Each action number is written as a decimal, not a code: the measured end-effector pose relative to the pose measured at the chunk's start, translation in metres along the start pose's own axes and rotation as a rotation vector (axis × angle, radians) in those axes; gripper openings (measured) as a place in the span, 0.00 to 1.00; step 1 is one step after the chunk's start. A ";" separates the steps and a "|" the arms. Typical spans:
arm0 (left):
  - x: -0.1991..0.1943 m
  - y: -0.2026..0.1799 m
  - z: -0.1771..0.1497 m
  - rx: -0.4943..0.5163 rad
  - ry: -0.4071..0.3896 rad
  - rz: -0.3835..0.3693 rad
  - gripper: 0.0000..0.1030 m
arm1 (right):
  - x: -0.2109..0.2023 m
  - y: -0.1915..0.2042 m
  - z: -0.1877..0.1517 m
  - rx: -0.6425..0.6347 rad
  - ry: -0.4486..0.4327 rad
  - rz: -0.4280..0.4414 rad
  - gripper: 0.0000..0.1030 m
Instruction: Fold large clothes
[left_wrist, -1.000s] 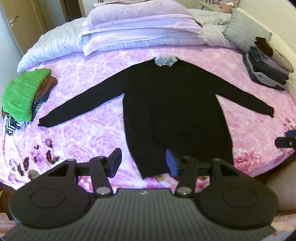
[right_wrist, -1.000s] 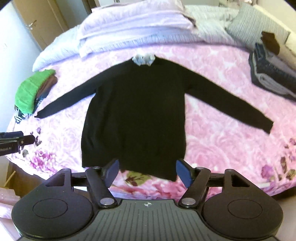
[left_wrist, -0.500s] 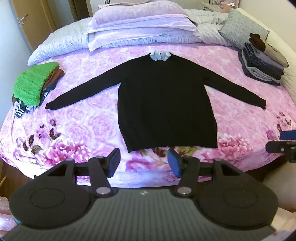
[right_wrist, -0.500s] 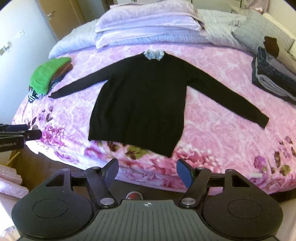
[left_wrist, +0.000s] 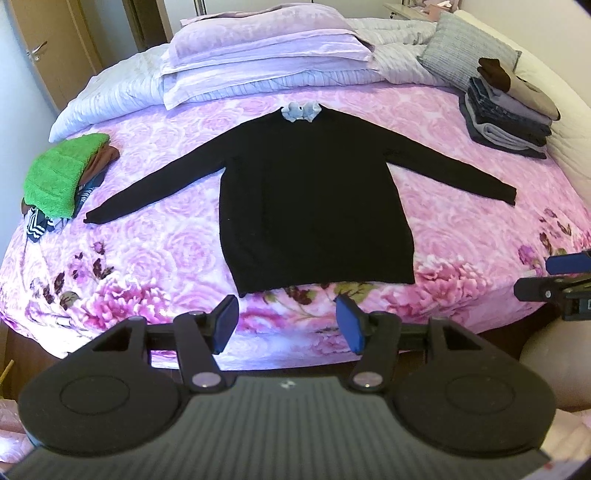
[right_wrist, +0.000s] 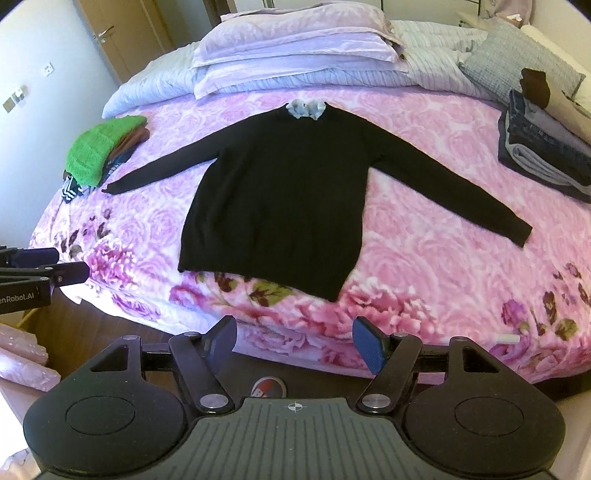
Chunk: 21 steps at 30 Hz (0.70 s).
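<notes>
A black long-sleeved sweater (left_wrist: 310, 199) (right_wrist: 280, 206) with a pale blue ruffled collar (left_wrist: 301, 110) lies flat on the pink floral bedspread (left_wrist: 147, 240), both sleeves spread out to the sides. Its hem faces me near the bed's front edge. My left gripper (left_wrist: 288, 325) hangs open just short of the hem, nothing between its fingers. My right gripper (right_wrist: 295, 341) is open too, held off the bed's front edge over the floor. Each gripper shows at the edge of the other's view.
A green knit (left_wrist: 59, 173) tops a heap of clothes at the bed's left. Folded clothes (left_wrist: 506, 110) are stacked at the right, by a grey cushion (left_wrist: 461, 55). Lilac pillows (left_wrist: 266, 55) and a striped duvet fill the back. A wooden door (left_wrist: 40, 48) stands far left.
Both grippers have drawn back from the sweater's hem toward the foot of the bed, so the whole sweater now shows. Both stayed open. The sweater has not moved.
</notes>
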<state>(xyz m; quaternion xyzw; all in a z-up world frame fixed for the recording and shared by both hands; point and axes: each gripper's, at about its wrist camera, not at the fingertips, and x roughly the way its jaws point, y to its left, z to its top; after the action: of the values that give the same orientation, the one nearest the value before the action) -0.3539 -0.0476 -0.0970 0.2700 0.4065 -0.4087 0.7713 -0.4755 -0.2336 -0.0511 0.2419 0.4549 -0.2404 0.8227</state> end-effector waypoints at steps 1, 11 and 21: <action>0.000 -0.001 0.000 0.002 0.001 -0.001 0.53 | 0.000 -0.001 -0.001 0.001 0.002 -0.001 0.64; 0.001 -0.009 0.000 0.009 0.004 -0.005 0.53 | -0.002 -0.002 -0.002 -0.005 0.002 0.004 0.64; 0.002 -0.013 0.002 0.011 0.003 -0.003 0.53 | -0.004 -0.011 0.003 -0.020 -0.005 0.012 0.64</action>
<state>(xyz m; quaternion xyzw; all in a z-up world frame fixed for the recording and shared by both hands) -0.3634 -0.0562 -0.0986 0.2744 0.4058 -0.4119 0.7683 -0.4822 -0.2437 -0.0480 0.2355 0.4537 -0.2316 0.8277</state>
